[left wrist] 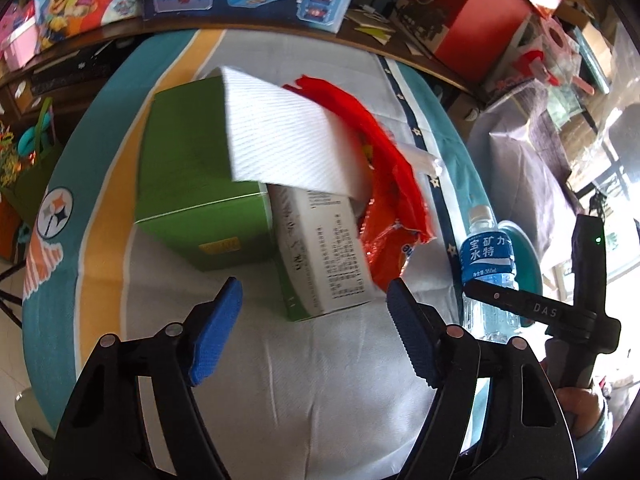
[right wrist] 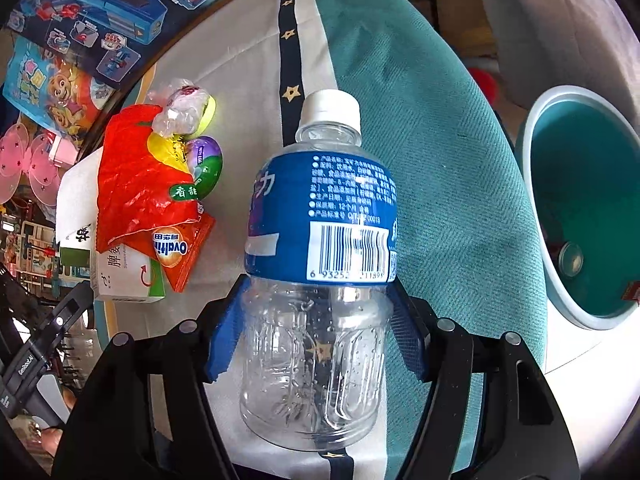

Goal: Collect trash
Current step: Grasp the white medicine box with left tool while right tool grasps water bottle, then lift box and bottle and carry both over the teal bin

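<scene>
- Your right gripper (right wrist: 316, 332) is clamped on the clear plastic water bottle (right wrist: 320, 240): both blue pads press the ribbed lower body just under the blue label, and the bottle stands upright with its white cap on.
- Your left gripper (left wrist: 314, 320) has its jaws apart with nothing between the pads; the blue fingertips (left wrist: 218, 332) hang over bare cloth just in front of the small white medicine box (left wrist: 326, 248).
- That white box with its green edge lies on the tablecloth (left wrist: 320, 380), touching the front right corner of the larger green box (left wrist: 188, 184).
- A white ribbed paper tissue (left wrist: 280, 136) lies draped over the top of the green box and partly over the white one.
- A crumpled red plastic bag (left wrist: 384, 152) sits just right of the boxes, with an orange Ovaltine sachet (right wrist: 184, 248) against its near edge.
- In the right wrist view, a clear crinkled wrapper (right wrist: 180, 108) and a purple and green wrapper (right wrist: 206, 168) rest at the far side of the red bag.
- The teal bin (right wrist: 580, 208) stands to the right of the bottle, beyond the teal part of the cloth; a small round object lies at its bottom, too unclear to name.
- In the left wrist view, the bottle and your right gripper show at the right, with the bin just behind them.
</scene>
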Tool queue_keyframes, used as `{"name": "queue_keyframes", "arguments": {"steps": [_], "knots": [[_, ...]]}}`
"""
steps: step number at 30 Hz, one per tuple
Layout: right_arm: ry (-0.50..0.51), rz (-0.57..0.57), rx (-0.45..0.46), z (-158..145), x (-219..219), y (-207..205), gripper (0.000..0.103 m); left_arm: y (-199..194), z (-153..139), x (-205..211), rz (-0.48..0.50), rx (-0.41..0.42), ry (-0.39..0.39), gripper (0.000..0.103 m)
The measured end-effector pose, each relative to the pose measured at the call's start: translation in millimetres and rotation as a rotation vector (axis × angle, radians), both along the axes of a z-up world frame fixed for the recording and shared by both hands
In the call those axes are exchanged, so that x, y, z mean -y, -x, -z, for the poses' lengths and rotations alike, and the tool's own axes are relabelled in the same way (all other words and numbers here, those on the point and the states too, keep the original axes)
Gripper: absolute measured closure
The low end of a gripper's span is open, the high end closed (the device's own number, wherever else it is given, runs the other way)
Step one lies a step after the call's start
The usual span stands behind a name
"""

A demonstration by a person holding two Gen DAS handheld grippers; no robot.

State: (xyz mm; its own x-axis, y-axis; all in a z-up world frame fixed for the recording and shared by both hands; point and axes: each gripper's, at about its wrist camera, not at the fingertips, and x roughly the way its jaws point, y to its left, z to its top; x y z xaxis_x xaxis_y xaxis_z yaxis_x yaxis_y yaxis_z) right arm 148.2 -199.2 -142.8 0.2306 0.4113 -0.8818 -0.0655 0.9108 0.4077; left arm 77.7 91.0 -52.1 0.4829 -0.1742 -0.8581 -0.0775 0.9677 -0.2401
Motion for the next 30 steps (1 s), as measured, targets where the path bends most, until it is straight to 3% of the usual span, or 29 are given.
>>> {"name": "queue_keyframes", "arguments": {"steps": [3, 11, 14, 18, 26, 30], "knots": [[0.011, 0.001, 0.006, -0.6, -1.3, 2.1, 0.039, -7.0, 5.4, 11.2, 0.012, -0.005, -0.038, 0.027], [0.022, -0.007, -0.013, -2.4, -4.7, -2.8, 0.039, -28.2, 24.0, 15.9, -0.006, -0.034, -0.044, 0.029], [0.018, -0.005, -0.015, -4.2, -6.5, -7.5, 0.039, -32.2, 28.5, 16.6, 0.001, -0.045, -0.045, 0.052], [0.025, -0.007, -0.013, -6.6, -9.5, -13.5, 0.039, -27.4, 28.6, 14.7, 0.01, -0.032, -0.058, 0.067], [0.019, -0.012, -0.028, -2.7, -17.6, -17.0, 0.039, -3.8, 29.8, 8.4, 0.045, -0.059, -0.017, 0.067], [0.01, -0.027, -0.014, -6.3, -19.1, -8.2, 0.04, -15.3, 36.0, 4.3, 0.014, -0.081, -0.024, 0.057]]}}
